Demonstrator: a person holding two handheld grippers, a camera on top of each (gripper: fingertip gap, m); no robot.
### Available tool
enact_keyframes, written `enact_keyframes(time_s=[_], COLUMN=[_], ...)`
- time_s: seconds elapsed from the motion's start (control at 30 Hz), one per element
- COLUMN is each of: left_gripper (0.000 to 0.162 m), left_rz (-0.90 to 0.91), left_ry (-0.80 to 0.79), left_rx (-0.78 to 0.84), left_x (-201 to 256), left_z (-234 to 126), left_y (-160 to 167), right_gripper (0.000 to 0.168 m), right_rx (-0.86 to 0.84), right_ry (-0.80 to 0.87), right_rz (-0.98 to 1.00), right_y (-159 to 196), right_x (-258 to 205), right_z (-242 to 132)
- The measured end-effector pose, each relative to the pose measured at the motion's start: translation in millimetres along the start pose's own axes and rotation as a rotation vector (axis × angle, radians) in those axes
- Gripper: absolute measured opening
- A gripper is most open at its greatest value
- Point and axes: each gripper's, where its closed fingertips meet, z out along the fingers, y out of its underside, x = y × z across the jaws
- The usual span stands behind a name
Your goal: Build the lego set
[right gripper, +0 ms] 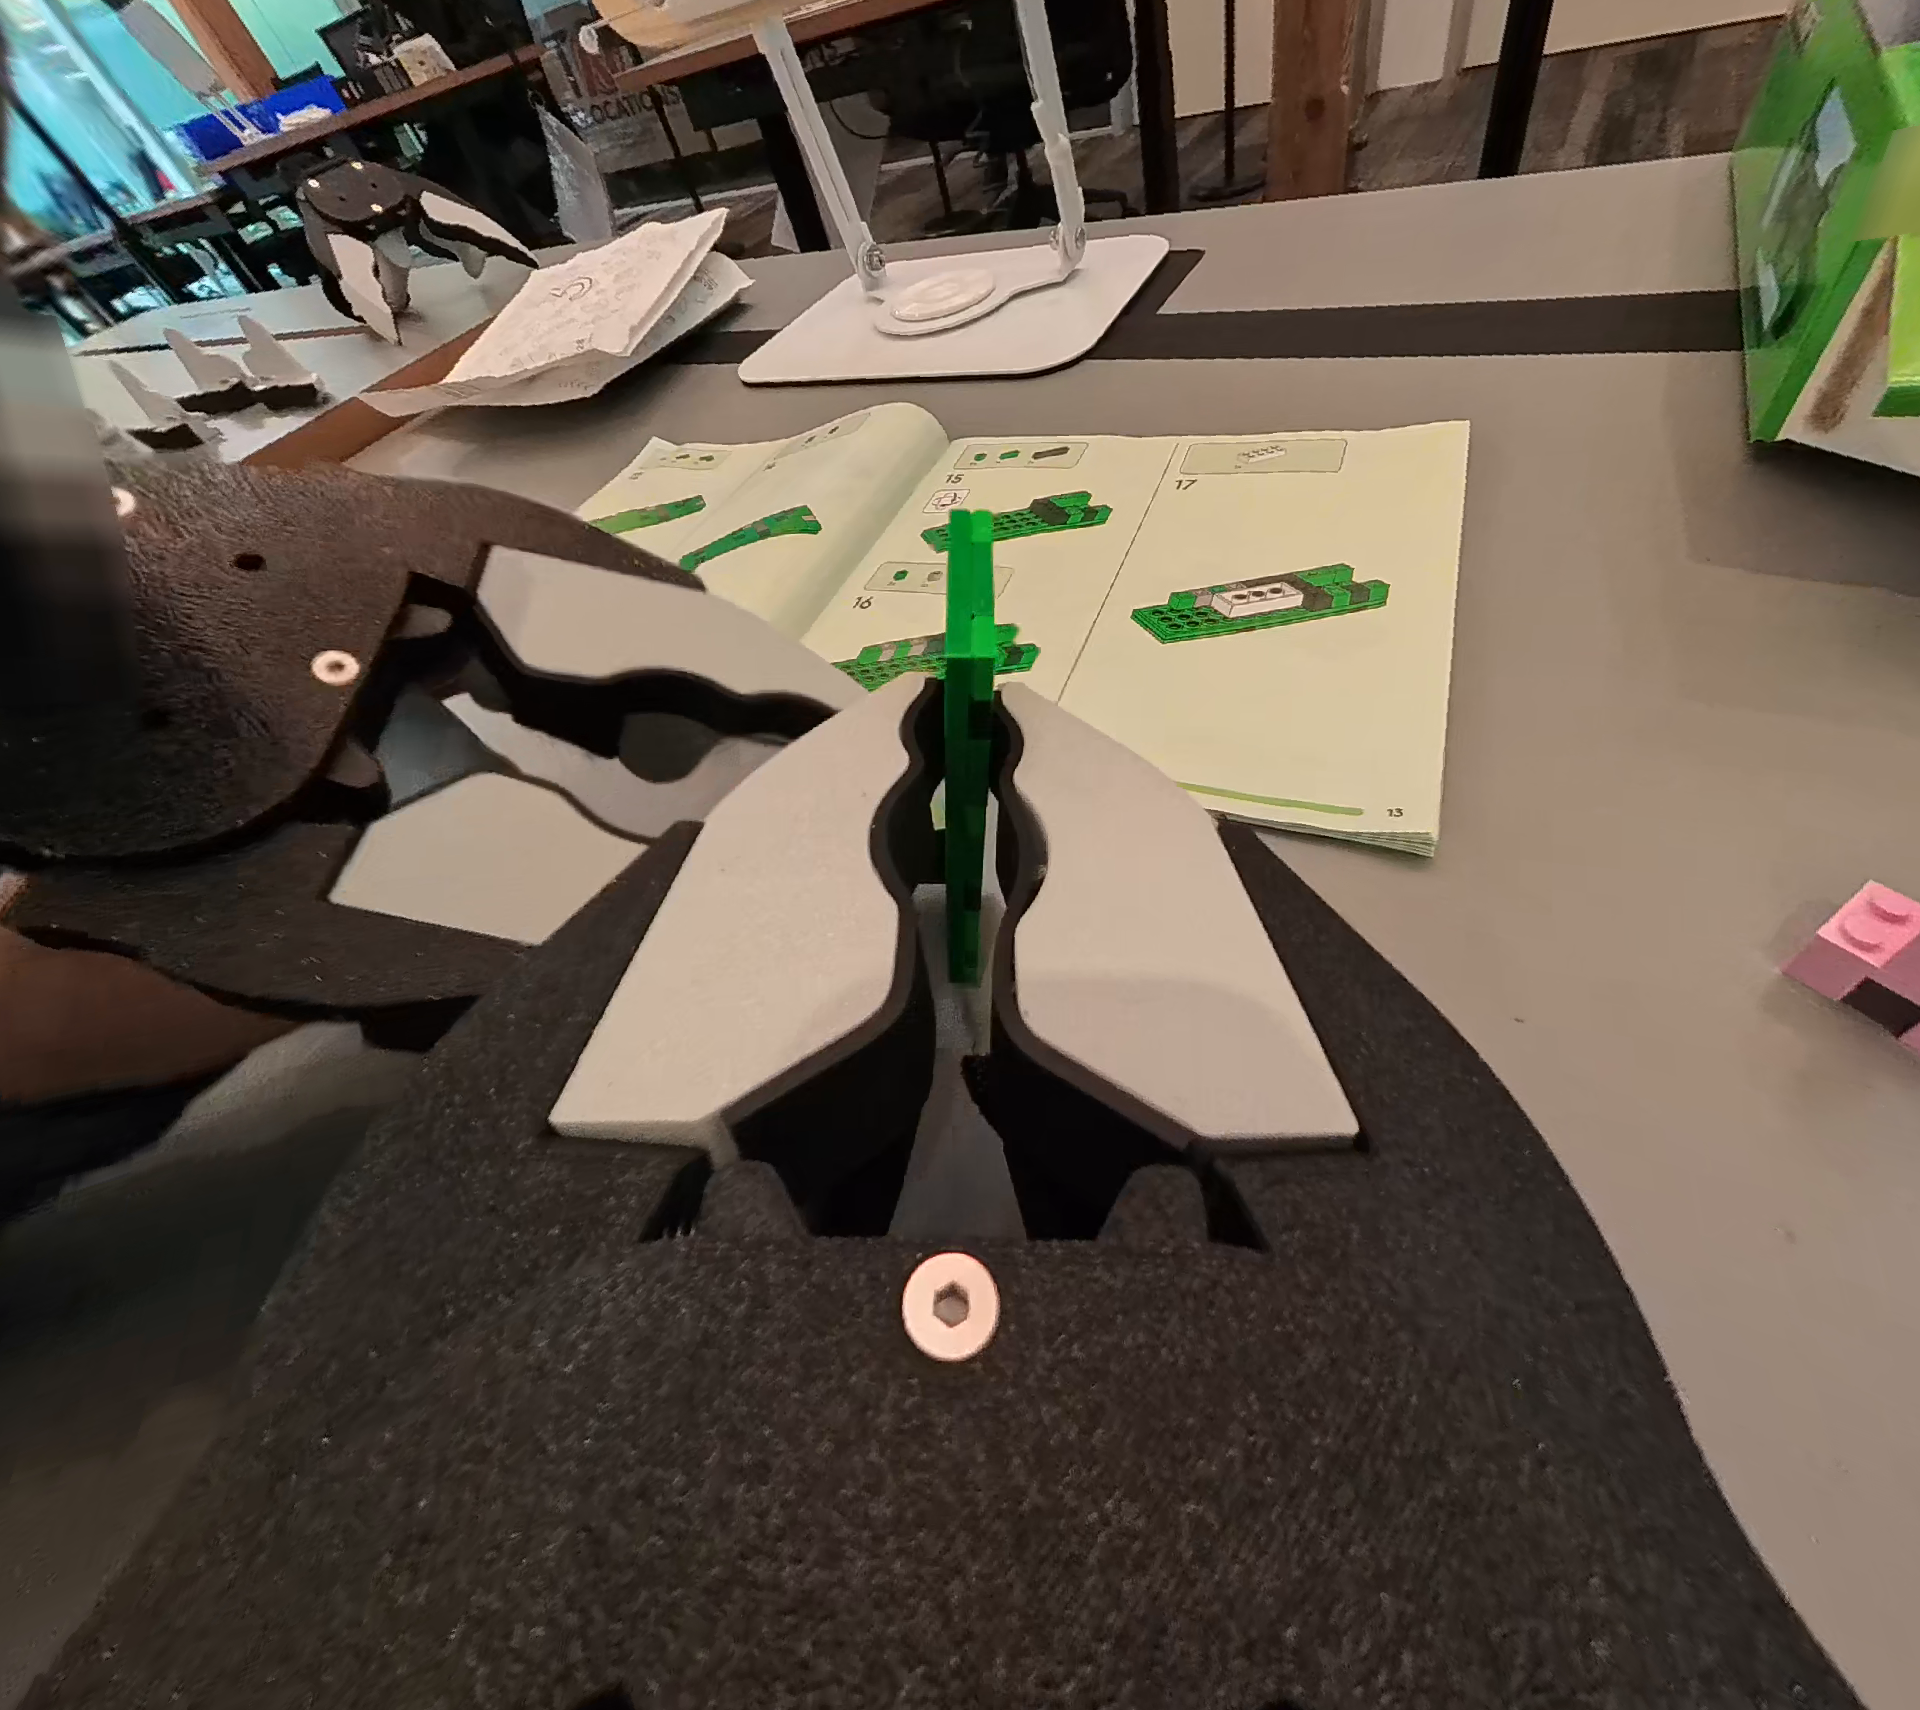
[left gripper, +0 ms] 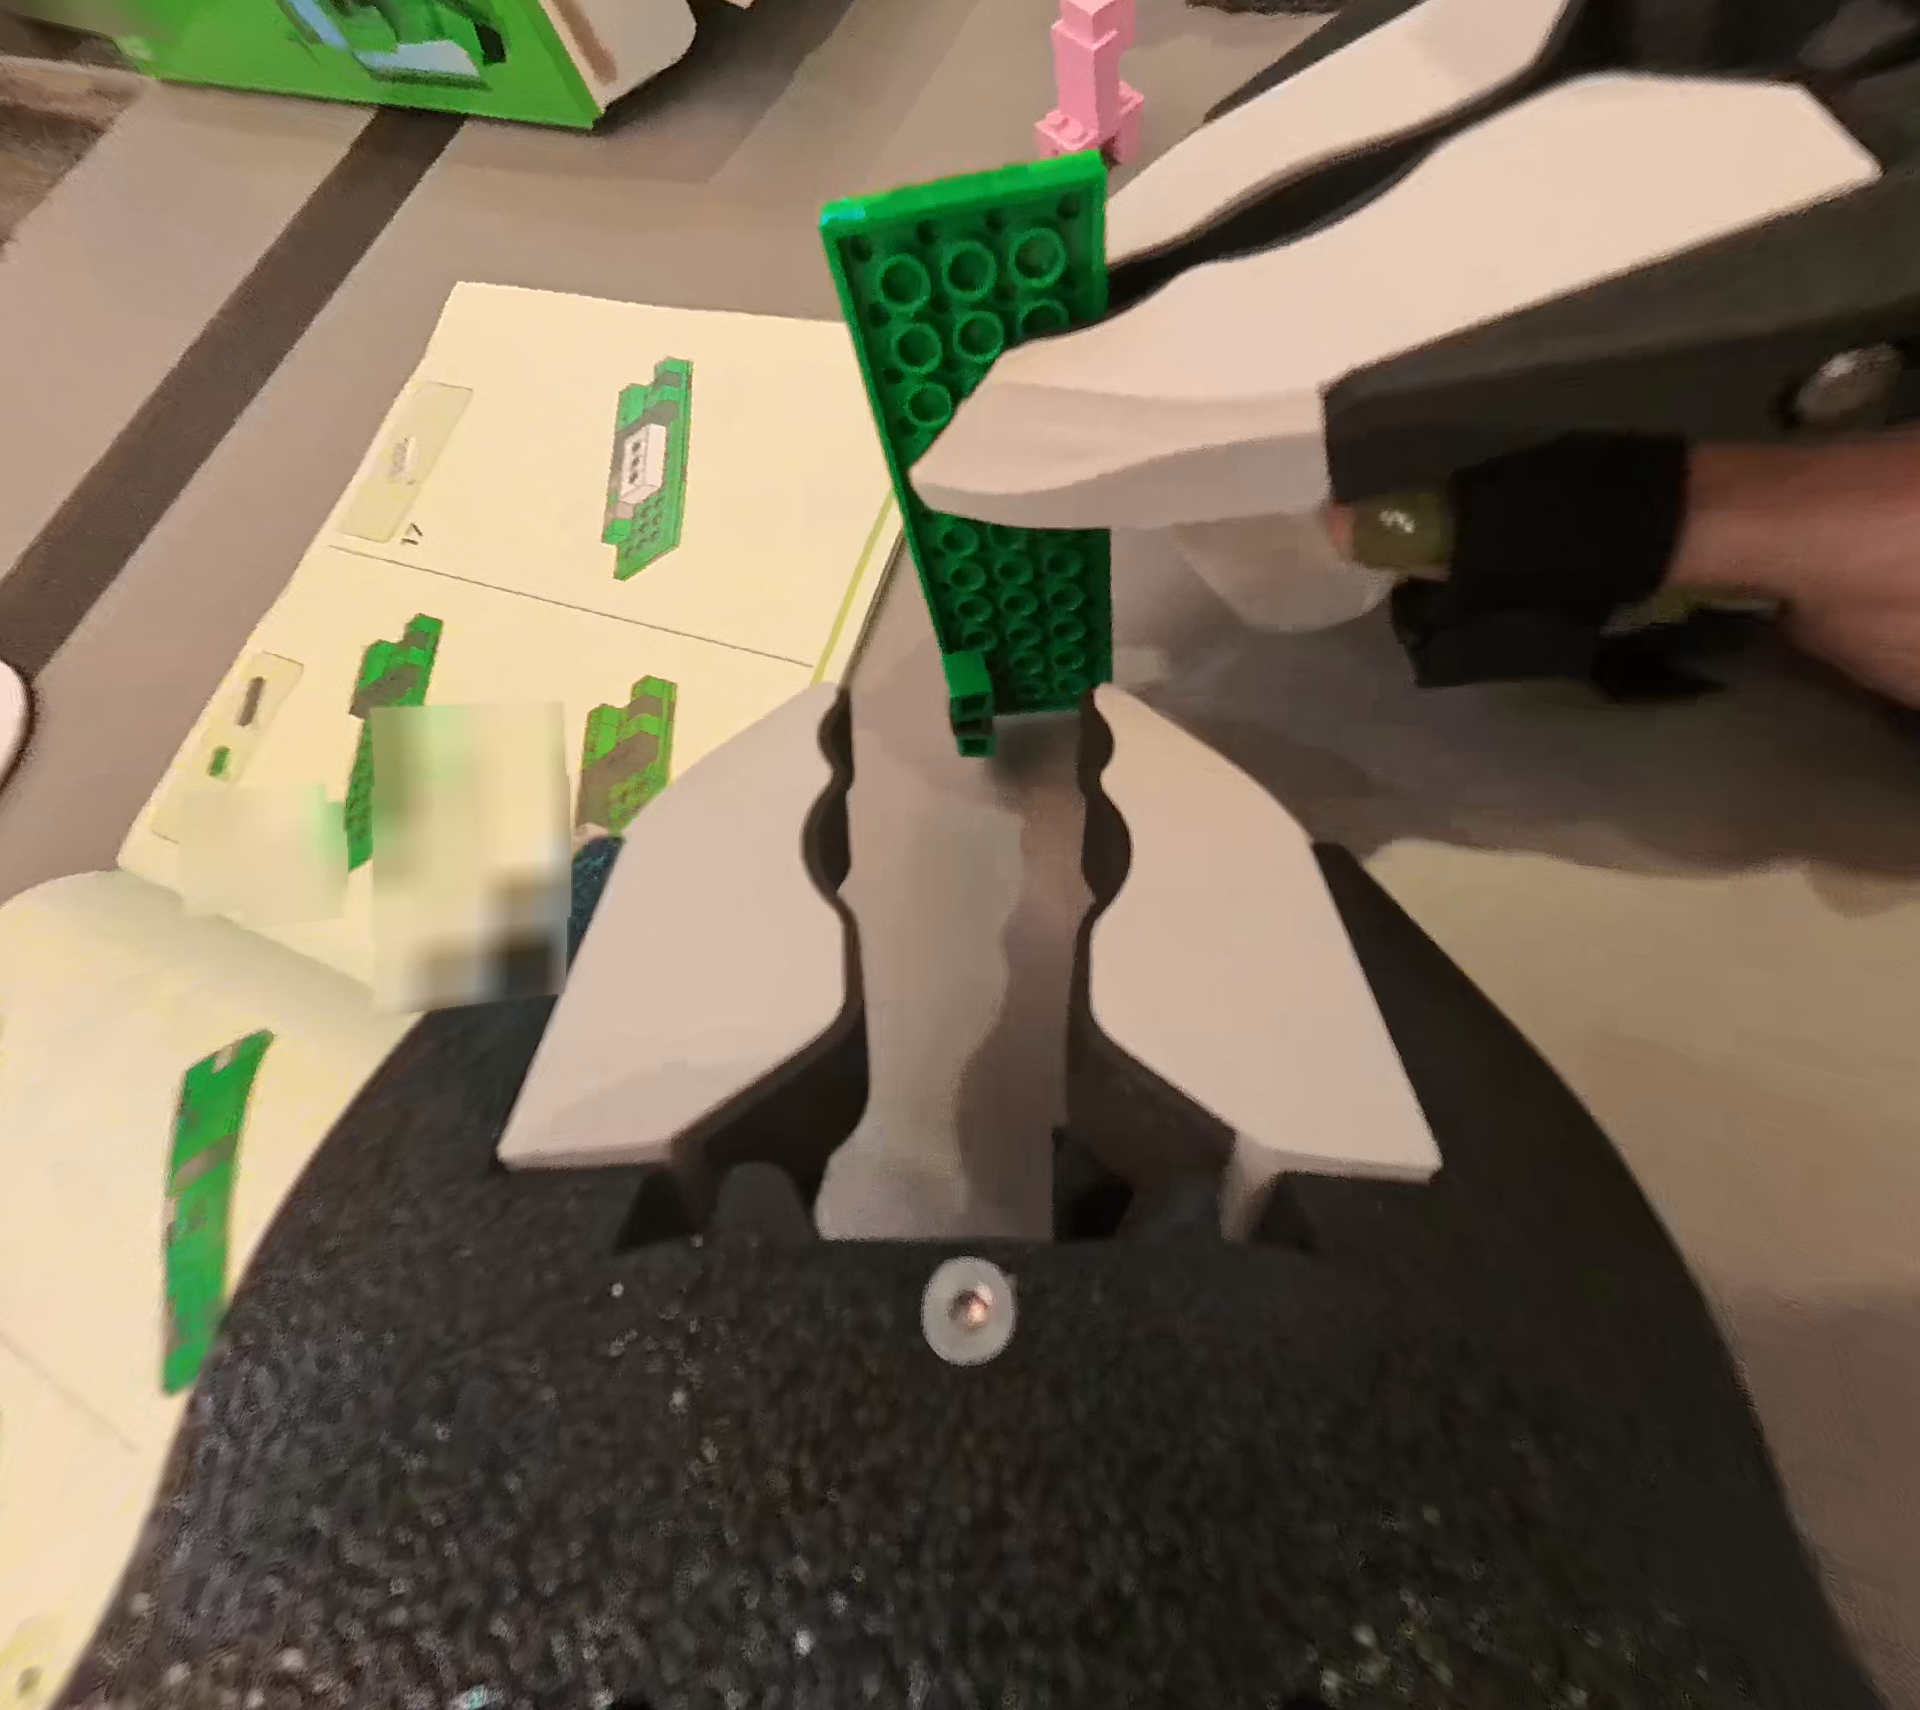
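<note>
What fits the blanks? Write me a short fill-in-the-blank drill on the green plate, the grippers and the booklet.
1. The green plate is clamped by the ____ gripper.
2. The left gripper is ____, with nothing between its fingers.
3. In the left wrist view the plate shows its ____, with round tubes.
4. The instruction booklet lies ____ on the grey table.

Missing words: right; open; underside; open

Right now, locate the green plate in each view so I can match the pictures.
Left wrist view: green plate stands upright at centre, underside showing, pinched by the right tool coming from the right.
Right wrist view: edge-on at centre, between that tool's fingers.
Shared landmark: the open instruction booklet.
</note>
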Motion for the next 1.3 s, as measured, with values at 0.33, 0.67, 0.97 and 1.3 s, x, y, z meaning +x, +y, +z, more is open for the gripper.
enact_keyframes(time_s=[0.33, 0.67, 0.97, 1.3], left_gripper=[0.051, 0.038, 0.027, 0.018], left_rz=[-0.033, -0.034, -0.020, 0.022], left_ry=[0.580, 0.793, 0.822, 0.865], left_rx=[0.220, 0.226, 0.168, 0.193], left_x=[14.2, 19.0, 20.7, 25.0], left_z=[-40.6, -45.7, -43.7, -53.7], left_y=[11.6, 11.4, 20.7, 22.4], right_gripper=[0.007, 0.007, 0.007, 0.007], right_rx=[-0.037, -0.081, -0.086, -0.077], right_ry=[-0.202, -0.316, -0.367, -0.463], right_rz=[-0.008, -0.043, -0.054, -0.062], right_y=[2.2, 9.4, 10.3, 7.3], right_x=[-26.3, -50.5, -60.0, -72.2], right_z=[-1.6, 0.0, -1.2, -8.2])
